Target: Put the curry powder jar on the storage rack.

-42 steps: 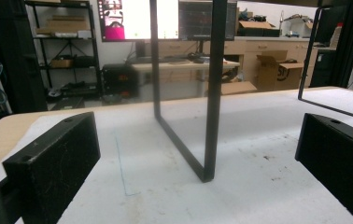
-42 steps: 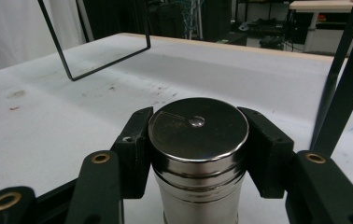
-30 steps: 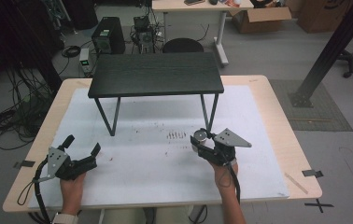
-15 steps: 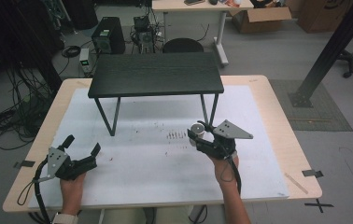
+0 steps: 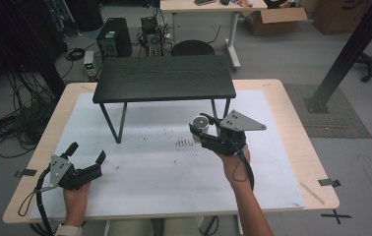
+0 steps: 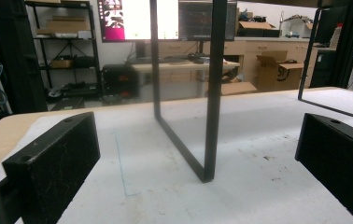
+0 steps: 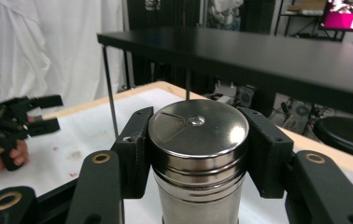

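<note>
We are lifting the right gripper (image 5: pixel 202 129), jaws pinching a steel shaker (image 7: pixel 198 154), up and toward the tabletop's far edge beside the black shelf (image 5: pixel 164 78), probably placing it there. Our left gripper (image 5: pixel 86 156) is staying spread near the front-left corner.

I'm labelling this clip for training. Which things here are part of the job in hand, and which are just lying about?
In play:
- steel shaker, clamped in the right gripper
- left gripper, open, resting on the white mat
- black shelf, possibly

Lying about:
- cardboard box
- computer tower
- floor cables
</note>
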A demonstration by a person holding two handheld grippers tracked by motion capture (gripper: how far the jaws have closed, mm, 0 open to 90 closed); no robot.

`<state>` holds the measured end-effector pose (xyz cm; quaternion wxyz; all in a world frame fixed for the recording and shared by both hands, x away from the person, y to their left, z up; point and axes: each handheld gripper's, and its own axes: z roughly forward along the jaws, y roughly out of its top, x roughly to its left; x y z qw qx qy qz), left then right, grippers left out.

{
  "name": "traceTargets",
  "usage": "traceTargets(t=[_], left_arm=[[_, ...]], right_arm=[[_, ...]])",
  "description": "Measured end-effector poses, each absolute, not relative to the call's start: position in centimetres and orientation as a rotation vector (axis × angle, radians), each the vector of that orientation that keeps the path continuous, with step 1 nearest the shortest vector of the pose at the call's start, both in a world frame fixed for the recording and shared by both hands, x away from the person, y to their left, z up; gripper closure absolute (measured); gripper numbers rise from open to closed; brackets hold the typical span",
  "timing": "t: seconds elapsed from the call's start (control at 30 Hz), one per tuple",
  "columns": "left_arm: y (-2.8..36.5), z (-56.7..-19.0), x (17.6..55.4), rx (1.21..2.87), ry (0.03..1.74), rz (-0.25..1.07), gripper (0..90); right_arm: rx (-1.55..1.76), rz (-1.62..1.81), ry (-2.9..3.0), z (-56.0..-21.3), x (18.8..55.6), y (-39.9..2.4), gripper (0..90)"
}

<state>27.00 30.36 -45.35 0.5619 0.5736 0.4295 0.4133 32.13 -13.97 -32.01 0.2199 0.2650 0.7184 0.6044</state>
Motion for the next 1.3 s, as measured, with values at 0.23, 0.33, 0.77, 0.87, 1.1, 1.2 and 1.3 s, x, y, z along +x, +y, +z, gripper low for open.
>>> traceTargets(t=[0.23,0.33,0.77,0.87,1.1,1.2,1.3], left_arm=[[30.4,-45.4,27.0,1.350,1.012,0.973,0.3],[30.4,-45.4,27.0,1.349,1.011,0.973,0.2],[30.4,-45.4,27.0,1.349,1.012,0.973,0.2],[30.4,-45.4,27.0,1.349,1.013,0.973,0.2],[30.4,-45.4,27.0,1.349,1.012,0.972,0.2],[30.4,-45.4,27.0,1.349,1.013,0.972,0.3],[30.4,-45.4,27.0,1.348,1.013,0.972,0.2]], right_arm=[[0.688,1.703,1.985,-30.1,32.4,-13.4,48.6],[0.673,1.727,1.980,-29.3,32.7,-13.1,48.6],[0.607,1.767,1.976,-25.9,34.3,-11.5,48.7],[0.591,1.774,1.977,-25.2,34.7,-11.1,48.7],[0.562,1.786,1.977,-23.8,35.5,-10.0,48.7],[0.552,1.790,1.981,-23.4,35.8,-9.5,48.7],[0.538,1.787,1.983,-22.9,36.2,-9.0,48.7]])
